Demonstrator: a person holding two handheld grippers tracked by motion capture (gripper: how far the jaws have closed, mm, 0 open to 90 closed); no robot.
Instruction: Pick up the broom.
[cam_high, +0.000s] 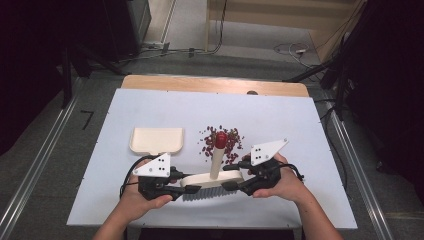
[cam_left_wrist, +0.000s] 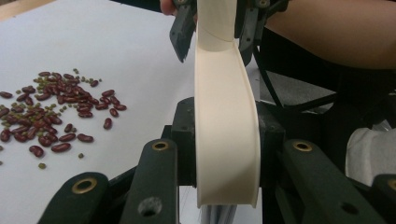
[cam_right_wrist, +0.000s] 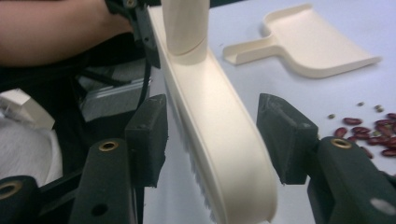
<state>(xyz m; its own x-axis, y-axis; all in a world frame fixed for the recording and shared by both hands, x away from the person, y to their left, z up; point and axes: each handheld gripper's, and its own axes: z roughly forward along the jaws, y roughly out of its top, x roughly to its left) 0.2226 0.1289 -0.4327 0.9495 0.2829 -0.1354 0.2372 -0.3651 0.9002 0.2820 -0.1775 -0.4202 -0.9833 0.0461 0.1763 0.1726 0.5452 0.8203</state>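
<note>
A cream brush (cam_high: 210, 179) with grey bristles lies across the near part of the white table, its upright handle (cam_high: 216, 160) ending in a red tip. My left gripper (cam_high: 187, 184) is shut on the brush's left end; in the left gripper view both pads press the cream back of the brush (cam_left_wrist: 224, 93) inside the left gripper (cam_left_wrist: 227, 140). My right gripper (cam_high: 231, 176) is open astride the other end. In the right gripper view, the right gripper (cam_right_wrist: 217, 135) has a gap on each side of the brush (cam_right_wrist: 210, 112).
Behind the handle, several red beans (cam_high: 222, 142) with small green ones lie scattered. A cream dustpan (cam_high: 156, 140) rests to their left, mouth facing away. The white sheet (cam_high: 150, 105) covers a wooden table; dark stands and cables ring it.
</note>
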